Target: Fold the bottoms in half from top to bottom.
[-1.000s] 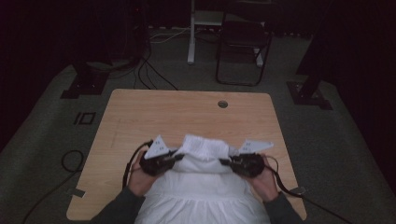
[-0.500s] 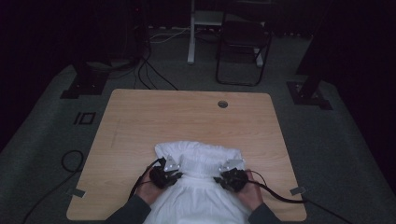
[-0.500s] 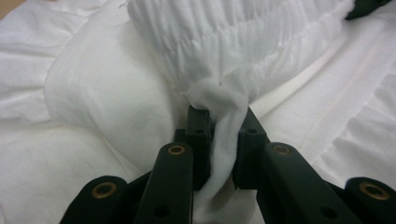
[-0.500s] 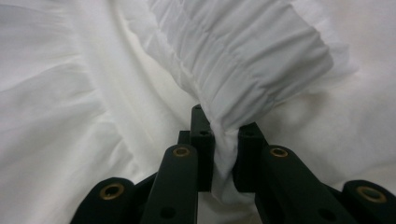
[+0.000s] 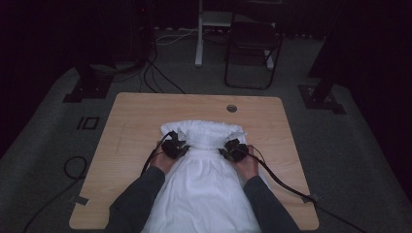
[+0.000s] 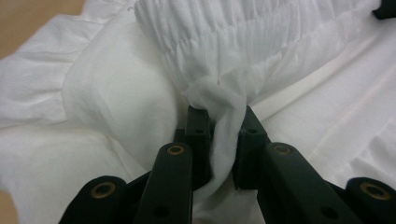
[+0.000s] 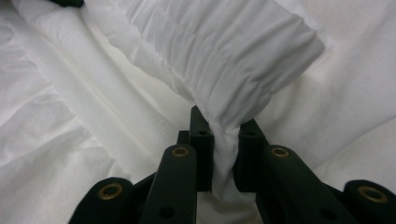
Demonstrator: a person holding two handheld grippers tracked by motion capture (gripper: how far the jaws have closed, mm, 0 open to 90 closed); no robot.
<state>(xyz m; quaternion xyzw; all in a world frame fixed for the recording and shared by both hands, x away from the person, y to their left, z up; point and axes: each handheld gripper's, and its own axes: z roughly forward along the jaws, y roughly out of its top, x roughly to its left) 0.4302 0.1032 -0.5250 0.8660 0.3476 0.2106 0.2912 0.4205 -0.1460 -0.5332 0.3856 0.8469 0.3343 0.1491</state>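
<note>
Pinching bunched folds of the white garment (image 5: 206,170), the left gripper (image 5: 174,145) and right gripper (image 5: 235,150) sit mid-table (image 5: 136,116), toward its near edge.

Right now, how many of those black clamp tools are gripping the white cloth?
2. The left gripper pinches the white garment at its gathered band's left end; the right gripper pinches the band's right end.
</note>
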